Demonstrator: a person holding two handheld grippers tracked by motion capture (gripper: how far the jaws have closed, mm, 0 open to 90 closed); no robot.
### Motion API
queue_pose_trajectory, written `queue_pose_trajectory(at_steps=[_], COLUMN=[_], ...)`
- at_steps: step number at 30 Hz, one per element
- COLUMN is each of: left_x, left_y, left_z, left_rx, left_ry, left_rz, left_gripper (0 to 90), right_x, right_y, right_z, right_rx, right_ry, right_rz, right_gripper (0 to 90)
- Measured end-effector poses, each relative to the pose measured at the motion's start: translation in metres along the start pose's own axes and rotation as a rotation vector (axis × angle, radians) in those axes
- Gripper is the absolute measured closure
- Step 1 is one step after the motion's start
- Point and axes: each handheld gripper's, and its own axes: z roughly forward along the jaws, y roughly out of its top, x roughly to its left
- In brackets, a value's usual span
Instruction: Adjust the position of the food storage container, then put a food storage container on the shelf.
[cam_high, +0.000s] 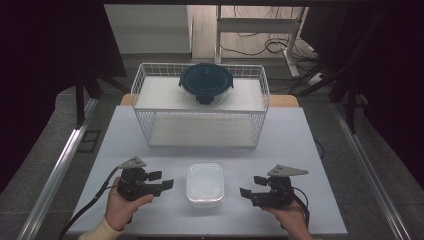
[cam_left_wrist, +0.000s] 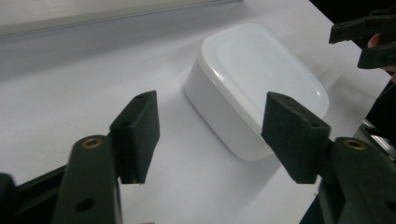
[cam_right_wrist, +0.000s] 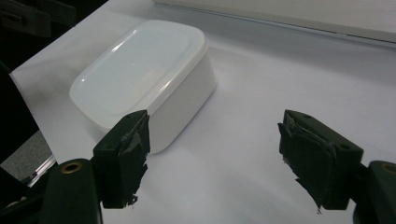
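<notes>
In the high view the white lidded box (cam_high: 205, 184) lies on the table (cam_high: 300, 150) between the left gripper (cam_high: 161, 181) and the right gripper (cam_high: 253, 187), apart from both, with each pair of jaws pointing inward at it. Both grippers stand open and hold nothing. Beyond them sits a wire rack (cam_high: 200, 107) with a dark round lidded container (cam_high: 206, 82) on its top shelf.

In the left gripper view the jaws are spread wide and empty; the white lidded box (cam_left_wrist: 257, 84) lies ahead of them, nearer the right-hand jaw, not touching. It is a rounded rectangle with a glossy, slightly domed lid and a thin rim.

In the right gripper view the jaws are again wide apart and empty, their pads ragged. The white lidded box (cam_right_wrist: 144, 79) lies ahead, just past the left-hand jaw.
</notes>
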Motion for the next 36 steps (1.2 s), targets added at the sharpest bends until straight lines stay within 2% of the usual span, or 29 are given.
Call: queue_pose_trajectory(at_steps=[3,5,10,15,23,27,30,32,36], left_x=[-0.002,-0.002,-0.002,-0.001,0.003,0.005,0.008,0.011,0.023], left_y=[-0.003,-0.003,-0.003,0.0,0.004,0.005,0.006,0.009,0.018], left_z=[0.003,0.005,0.006,0.006,0.019,0.023,0.025,0.029,0.035], left_rx=[0.007,0.015,0.01,-0.005,0.002,0.003,0.003,0.001,-0.011], left_ry=[-0.005,-0.022,-0.028,-0.081,-0.151,-0.16,-0.172,-0.194,-0.201], left_rz=[0.009,0.011,0.003,-0.049,-0.134,-0.153,-0.17,-0.199,-0.261], left_gripper=[33.6,34.0,34.7,32.7,31.6,31.7,31.8,31.9,32.9], right_x=[0.001,0.001,0.001,0.003,0.013,0.015,0.016,0.016,0.012], right_y=[0.0,0.0,0.0,0.002,0.01,0.014,0.017,0.021,0.035], right_z=[0.001,0.001,0.001,0.005,0.012,0.015,0.02,0.025,0.038], right_rx=[-0.001,0.001,0.002,0.018,0.042,0.046,0.053,0.062,0.077], right_ry=[-0.003,-0.002,-0.003,0.013,0.04,0.048,0.07,0.083,0.115], right_rz=[-0.003,-0.005,-0.002,0.021,0.031,0.048,0.067,0.088,0.142], right_gripper=[23.7,23.6,23.3,23.3,23.2,22.4,23.0,23.7,26.1])
